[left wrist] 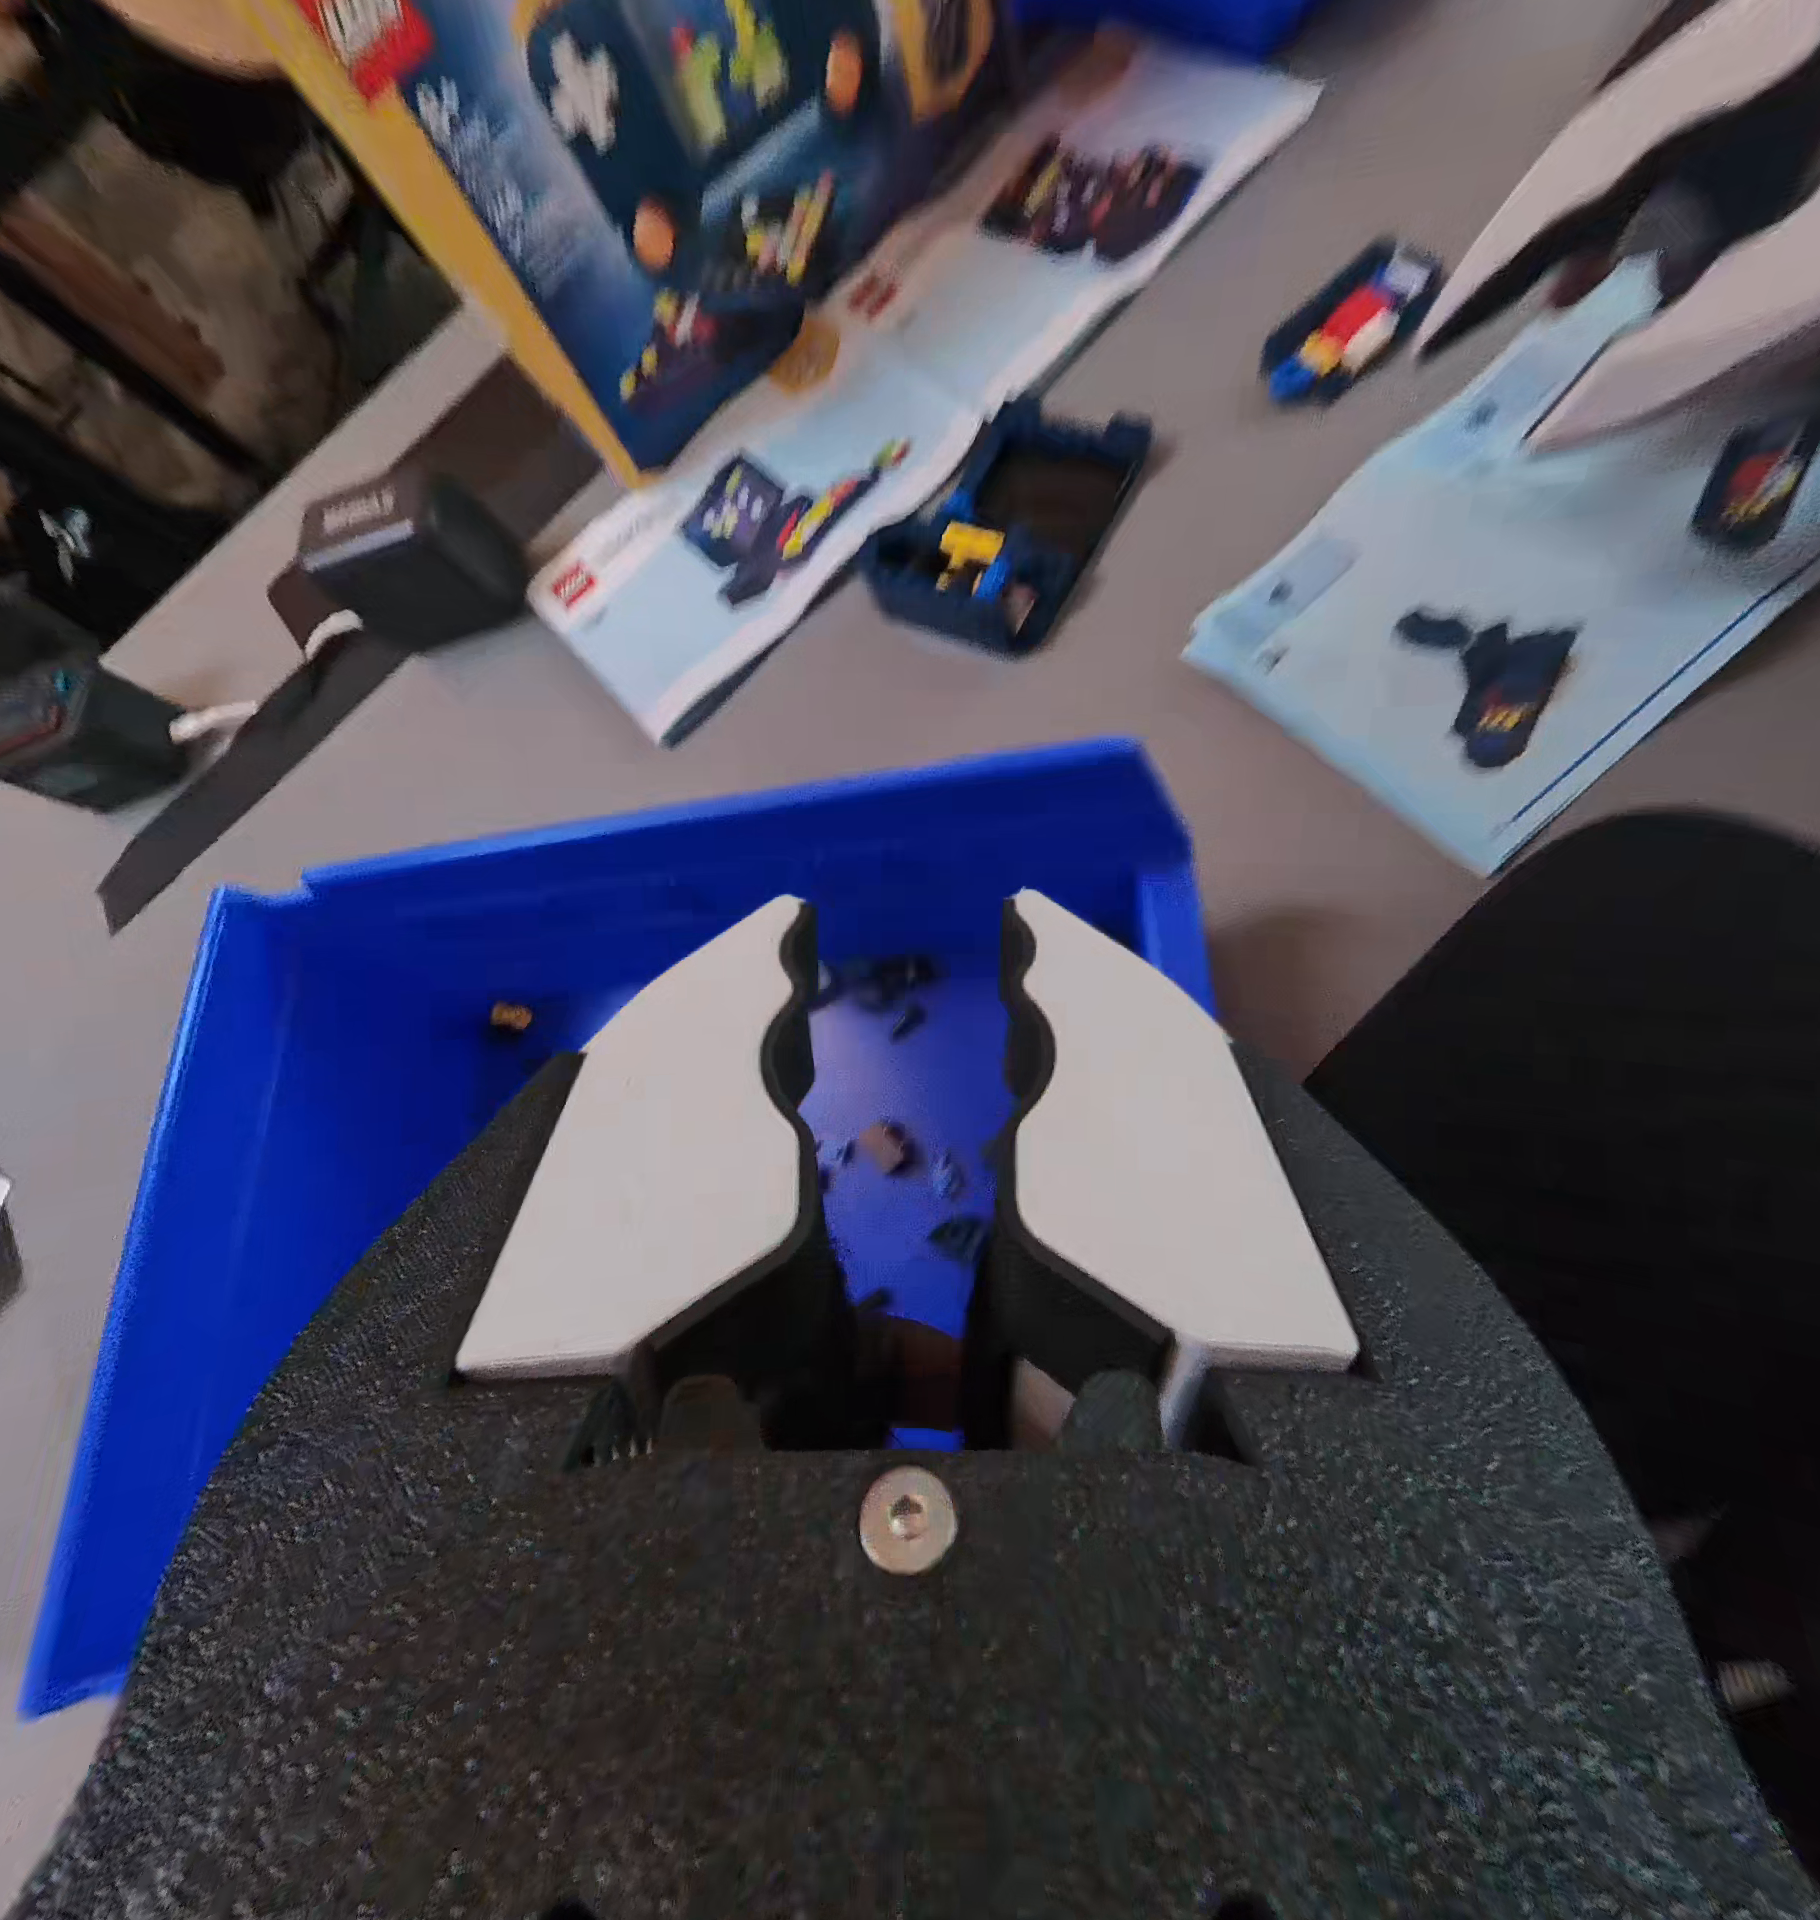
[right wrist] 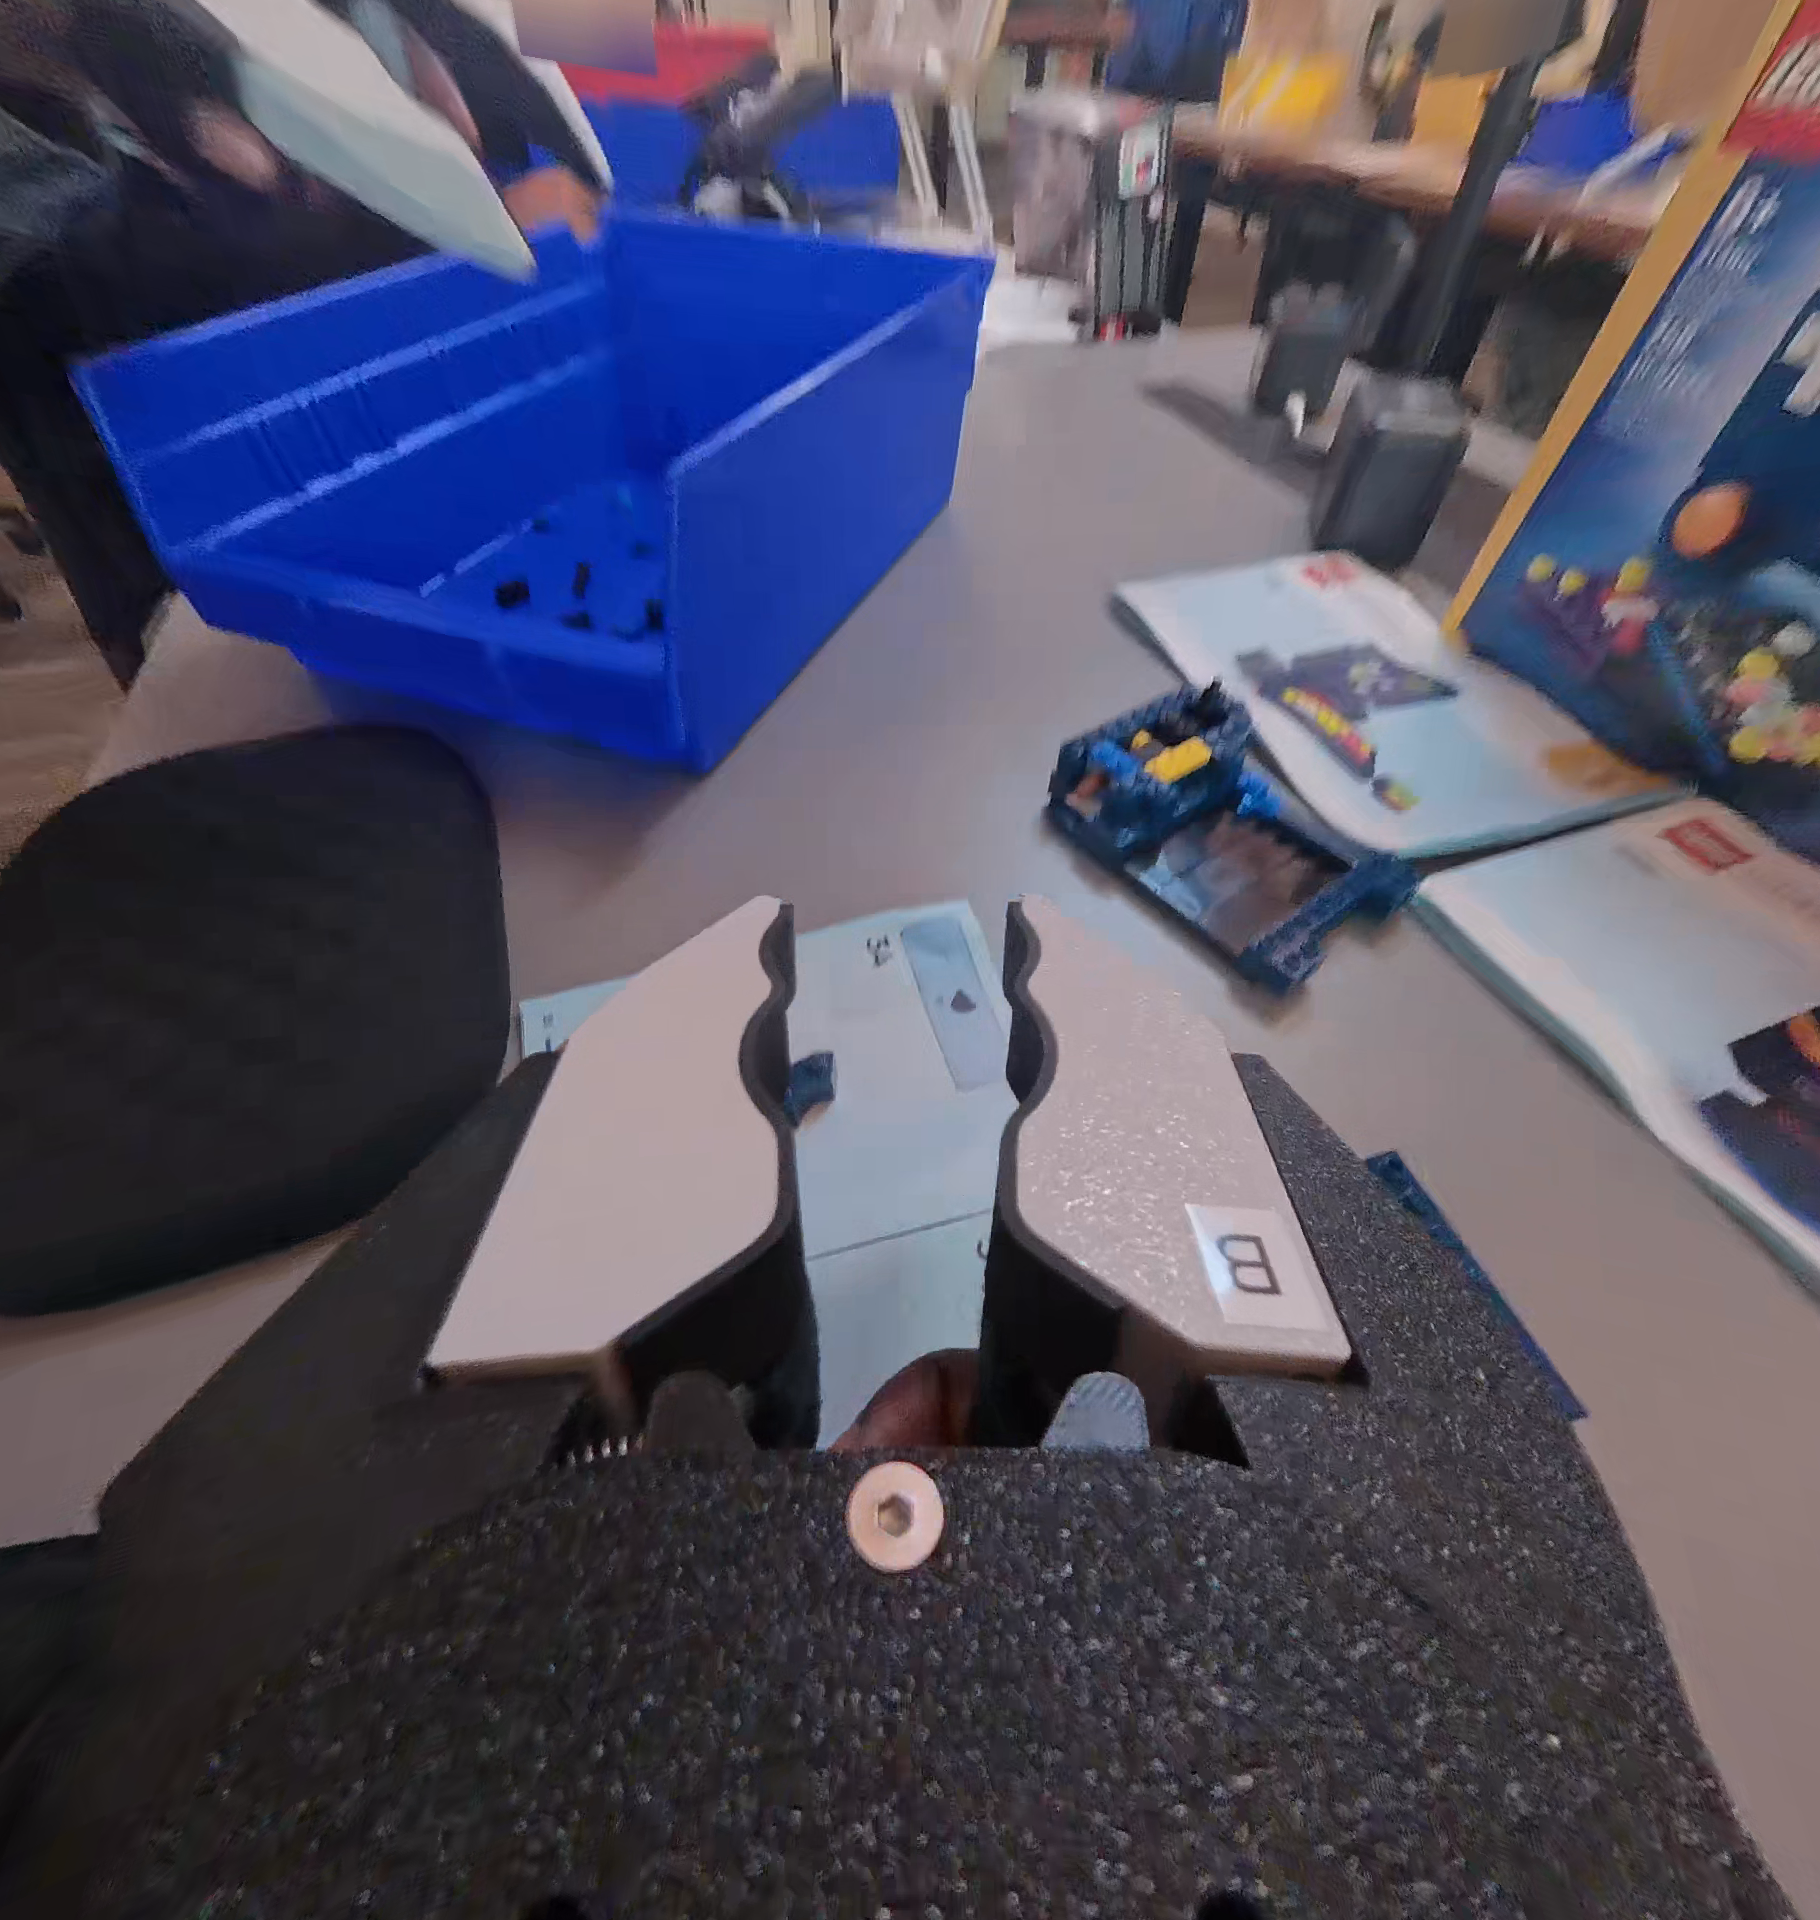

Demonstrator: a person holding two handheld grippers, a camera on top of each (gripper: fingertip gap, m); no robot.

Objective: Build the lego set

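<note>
Our left gripper [left wrist: 906, 914] hangs spread, empty, over the bin [left wrist: 677, 831]; right gripper [right wrist: 895, 914] spread, empty, above a booklet [right wrist: 885, 1143].

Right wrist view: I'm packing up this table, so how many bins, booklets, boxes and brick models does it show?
Blue bin: 1
Open booklets: 3
Toy box: 1
Blue brick model: 1
Total: 6

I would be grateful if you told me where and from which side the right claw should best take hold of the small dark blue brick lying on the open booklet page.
Judging by its pose, grip the small dark blue brick across its two short side faces, coming straight down from above. It lies flat and alone on the open booklet page, beside the left finger of the open right claw, so the sides seem free.
</note>
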